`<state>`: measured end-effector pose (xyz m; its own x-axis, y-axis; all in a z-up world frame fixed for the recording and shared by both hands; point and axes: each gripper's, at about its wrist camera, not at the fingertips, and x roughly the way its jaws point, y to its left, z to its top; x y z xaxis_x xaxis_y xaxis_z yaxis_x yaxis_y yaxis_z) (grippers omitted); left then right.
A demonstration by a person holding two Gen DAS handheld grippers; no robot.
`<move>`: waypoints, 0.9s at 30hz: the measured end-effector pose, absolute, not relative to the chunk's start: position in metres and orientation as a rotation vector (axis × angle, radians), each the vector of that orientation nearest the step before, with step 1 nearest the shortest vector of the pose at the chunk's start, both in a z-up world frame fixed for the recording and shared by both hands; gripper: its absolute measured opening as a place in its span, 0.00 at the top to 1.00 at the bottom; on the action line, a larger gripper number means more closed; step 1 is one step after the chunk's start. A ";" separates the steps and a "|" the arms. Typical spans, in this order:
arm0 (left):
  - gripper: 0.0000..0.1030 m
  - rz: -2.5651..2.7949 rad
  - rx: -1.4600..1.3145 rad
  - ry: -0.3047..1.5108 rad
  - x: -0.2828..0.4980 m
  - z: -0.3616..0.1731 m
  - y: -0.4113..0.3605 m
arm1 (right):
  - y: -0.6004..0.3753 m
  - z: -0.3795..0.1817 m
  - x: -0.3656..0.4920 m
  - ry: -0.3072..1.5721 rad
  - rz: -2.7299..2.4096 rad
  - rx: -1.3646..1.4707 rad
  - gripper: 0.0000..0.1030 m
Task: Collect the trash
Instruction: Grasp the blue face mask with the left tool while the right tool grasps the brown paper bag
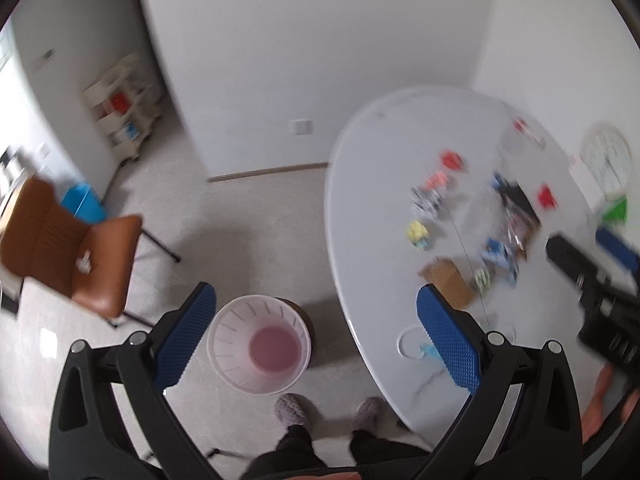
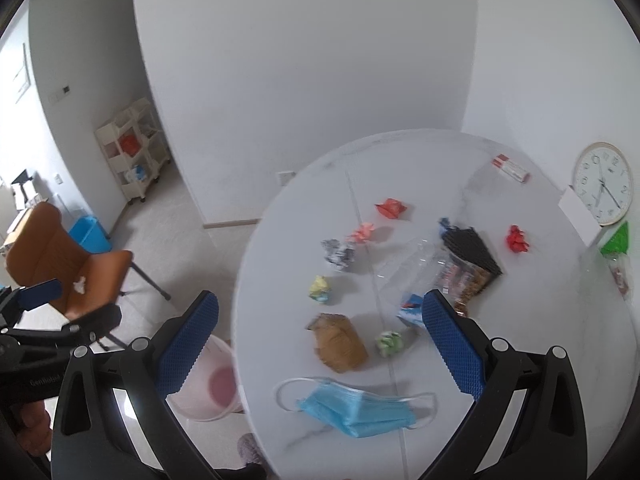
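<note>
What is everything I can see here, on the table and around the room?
Round white table: one, right.
Blue face mask: one, near edge.
Brown paper bag: one, beyond mask.
Crumpled paper balls: several; red, pink, yellow, green.
Clear plastic bottle: one, mid-table.
Pink plastic bin: one, on floor.
Brown leather chair: one, left.
White wall clock: one, leaning at the table's back.
Left tool: open.
Right tool: open.

A mask [image 2: 356, 410] is laid at the tabletop's [image 2: 520, 360] near edge; a bin [image 1: 259, 345] is set on the floor, left of it.
</note>
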<state>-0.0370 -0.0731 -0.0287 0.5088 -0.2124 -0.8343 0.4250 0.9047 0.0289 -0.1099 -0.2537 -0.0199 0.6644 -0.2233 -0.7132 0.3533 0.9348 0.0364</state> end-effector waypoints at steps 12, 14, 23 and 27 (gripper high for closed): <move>0.06 -0.916 0.675 0.950 -0.096 -0.127 -0.189 | -0.332 -0.081 -0.174 0.915 -0.569 0.270 0.02; 0.06 -0.985 0.737 0.968 -0.106 -0.151 -0.212 | -0.344 -0.094 -0.186 0.939 -0.605 0.297 0.02; 0.08 -1.115 0.821 1.100 -0.132 -0.228 -0.277 | -0.386 -0.144 -0.238 1.026 -0.716 0.419 0.02; 0.26 -1.097 0.845 1.153 -0.133 -0.251 -0.289 | -0.398 -0.155 -0.252 1.037 -0.730 0.453 0.02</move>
